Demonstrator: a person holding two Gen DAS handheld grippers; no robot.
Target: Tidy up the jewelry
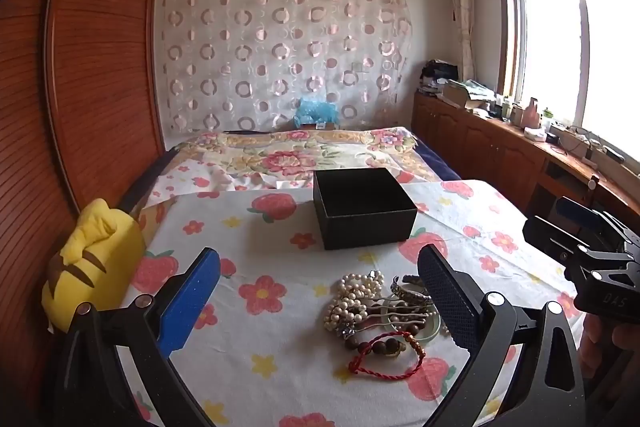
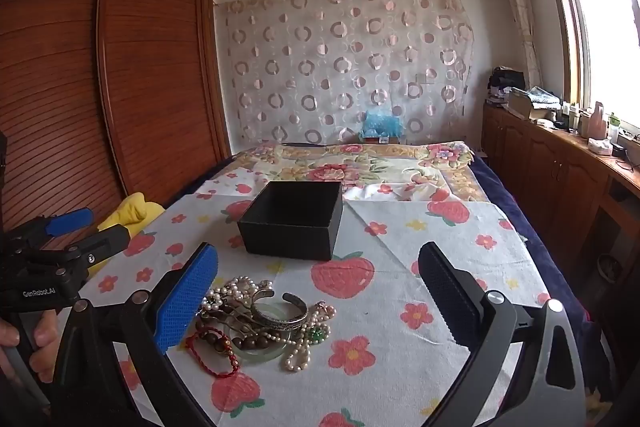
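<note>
- Several pieces of jewelry lay in one tangled heap (image 1: 380, 311) on the flowered sheet (image 1: 280, 367), near the front edge of the bed and just short of the black box (image 1: 362, 207), which stood open-topped and apart from the heap.
- Pearl strands (image 1: 352, 297) looked light and limp; I judged they would sag and trail from any pinch, and might drag neighbours along, since they seemed threaded through the pile.
- One silver cuff (image 2: 280, 309) stood out as stiff and open-ended, lying on top, so I judged its band the cleanest place to grip, though polished metal could slip between pads.
- Under it rested a pale green bangle (image 2: 256, 351), rigid and probably brittle; I would not have liked to see it dropped.
- Nearest the front lay a red cord bracelet (image 1: 386, 361), soft and easy to pinch at its loop, beside dark wooden beads (image 2: 250, 341).
- Both claws were spread wide and empty: the left claw (image 1: 320, 299) hung over the heap's left side, the right claw (image 2: 320, 303) bracketed the heap's right part.
- A yellow plush toy (image 1: 88, 263) sat at the bed's left edge by the wooden wardrobe (image 1: 92, 67).
- Far off, a cluttered cabinet top (image 1: 520, 123) ran beneath the window (image 1: 580, 47).
</note>
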